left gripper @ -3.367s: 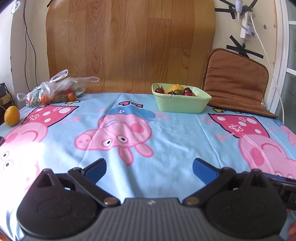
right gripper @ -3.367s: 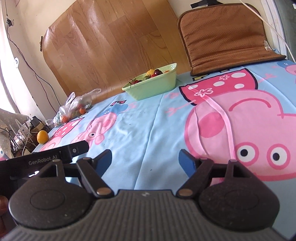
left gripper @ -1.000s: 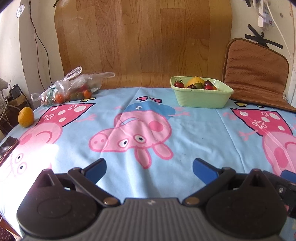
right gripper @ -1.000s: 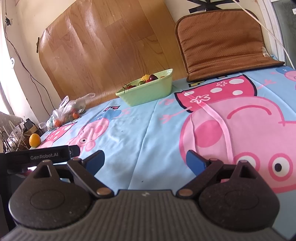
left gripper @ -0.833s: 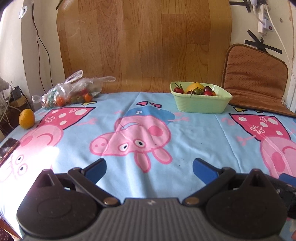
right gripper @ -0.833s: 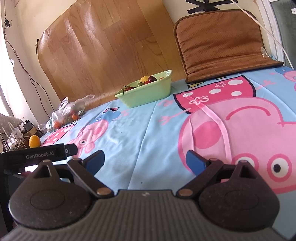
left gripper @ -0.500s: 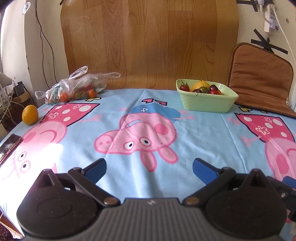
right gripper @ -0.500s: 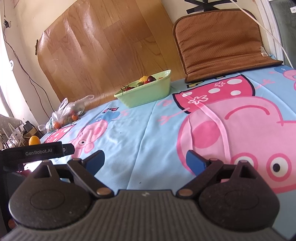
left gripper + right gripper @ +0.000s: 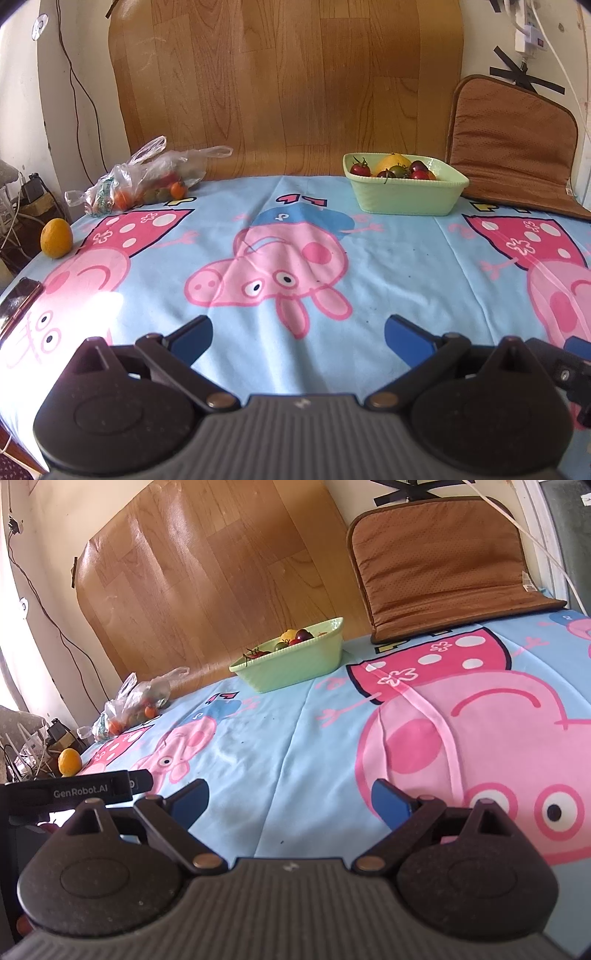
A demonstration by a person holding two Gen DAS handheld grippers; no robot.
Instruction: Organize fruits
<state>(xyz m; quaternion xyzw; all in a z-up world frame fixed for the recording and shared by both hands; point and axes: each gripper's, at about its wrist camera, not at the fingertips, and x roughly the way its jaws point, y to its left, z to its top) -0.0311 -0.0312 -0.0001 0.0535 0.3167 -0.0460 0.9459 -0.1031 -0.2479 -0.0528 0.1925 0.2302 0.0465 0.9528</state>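
A pale green bowl [image 9: 406, 194] with small tomatoes and a yellow fruit stands at the far right of the table; it also shows in the right wrist view [image 9: 291, 664]. A clear plastic bag [image 9: 144, 177] of small tomatoes lies at the far left, also in the right wrist view [image 9: 136, 705]. A lone orange fruit [image 9: 56, 237] sits near the left edge, also in the right wrist view [image 9: 69, 762]. My left gripper [image 9: 297, 334] is open and empty over the near tablecloth. My right gripper [image 9: 290, 799] is open and empty, with the left gripper's body [image 9: 74, 794] beside it.
A blue cartoon-pig tablecloth [image 9: 406, 266] covers the table. A brown cushion [image 9: 513, 140] leans at the back right, a wooden-pattern sheet [image 9: 288, 85] behind. A phone [image 9: 16, 302] lies at the left edge. Cables and a power strip [image 9: 528, 33] hang on the wall.
The left gripper has drifted left and slightly back, so bag, orange and phone show further into view. The right gripper has barely moved. Both stay open.
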